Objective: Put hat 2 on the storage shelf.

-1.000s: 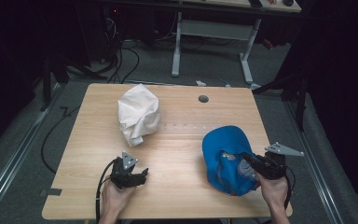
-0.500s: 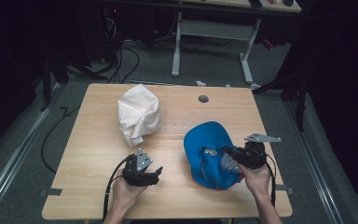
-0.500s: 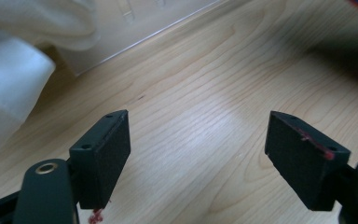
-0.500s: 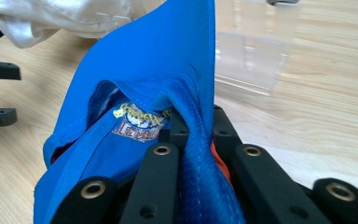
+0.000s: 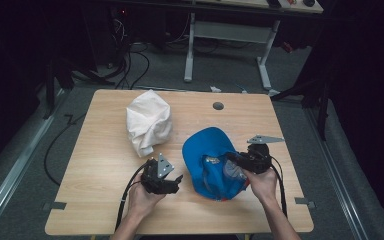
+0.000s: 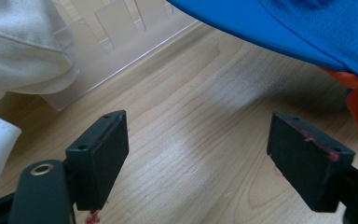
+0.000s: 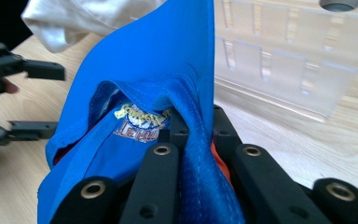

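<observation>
Right claw (image 7: 196, 135) pinches the blue mesh cap (image 5: 212, 160) on pale woodgrain table (image 5: 105, 150).

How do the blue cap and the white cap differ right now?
The blue cap is pinched in the right gripper; the white cap lies free, untouched. The blue cap sits beside the open left gripper, the white cap farther back. Both rest on the table.
</observation>
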Motion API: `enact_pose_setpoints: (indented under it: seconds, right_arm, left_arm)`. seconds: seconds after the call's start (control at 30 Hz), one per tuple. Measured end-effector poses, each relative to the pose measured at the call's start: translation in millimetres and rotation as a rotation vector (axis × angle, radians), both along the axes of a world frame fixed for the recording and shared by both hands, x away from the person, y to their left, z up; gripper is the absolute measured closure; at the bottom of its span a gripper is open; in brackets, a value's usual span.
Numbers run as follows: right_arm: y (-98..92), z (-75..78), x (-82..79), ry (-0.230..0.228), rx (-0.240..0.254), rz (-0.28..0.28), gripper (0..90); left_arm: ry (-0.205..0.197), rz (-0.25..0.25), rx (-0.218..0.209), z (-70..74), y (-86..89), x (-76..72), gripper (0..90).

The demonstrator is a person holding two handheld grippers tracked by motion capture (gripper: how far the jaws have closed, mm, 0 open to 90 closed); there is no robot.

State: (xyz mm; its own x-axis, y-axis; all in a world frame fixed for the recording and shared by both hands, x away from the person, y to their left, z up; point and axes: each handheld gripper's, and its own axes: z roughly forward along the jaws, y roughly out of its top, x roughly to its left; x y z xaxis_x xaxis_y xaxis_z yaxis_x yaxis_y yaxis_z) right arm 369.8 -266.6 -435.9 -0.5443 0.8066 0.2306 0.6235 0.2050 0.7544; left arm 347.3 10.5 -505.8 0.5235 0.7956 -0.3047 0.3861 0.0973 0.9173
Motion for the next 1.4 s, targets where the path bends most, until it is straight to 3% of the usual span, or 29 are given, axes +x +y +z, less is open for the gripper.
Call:
enact_pose_setpoints:
  seconds: [0.3, 0.53, 0.67, 0.93, 1.2, 1.4]
  right_arm:
    - [13.8, 5.9, 6.2, 0.013, 0.029, 0.033, 83.7]
    - [21.5, 4.0, 9.1, 0.017, 0.024, 0.045, 83.7]
    - [24.6, 1.5, 9.6, 0.021, -0.006, 0.046, 83.6]
    - [31.0, -3.6, 9.3, 0.038, -0.116, 0.063, 83.3]
    - [33.6, -6.7, 10.2, 0.082, -0.160, 0.099, 83.1]
    - [34.4, -7.8, 10.5, 0.106, -0.157, 0.118, 83.1]
  left_arm:
    - [0.008, -0.011, -0.008, -0.1, -8.0, 5.2, 20.8]
    - [-0.002, -0.026, -0.010, 2.1, -12.9, 4.2, 19.3]
    - [-0.014, -0.020, -0.016, 3.9, -11.7, 3.3, 18.8]
    - [-0.032, -0.020, -0.018, 6.8, -8.4, 1.7, 17.9]
    - [-0.051, -0.028, -0.001, 7.7, -6.9, 0.5, 16.6]
    - [-0.064, -0.041, 0.003, 9.8, -7.0, 0.1, 15.1]
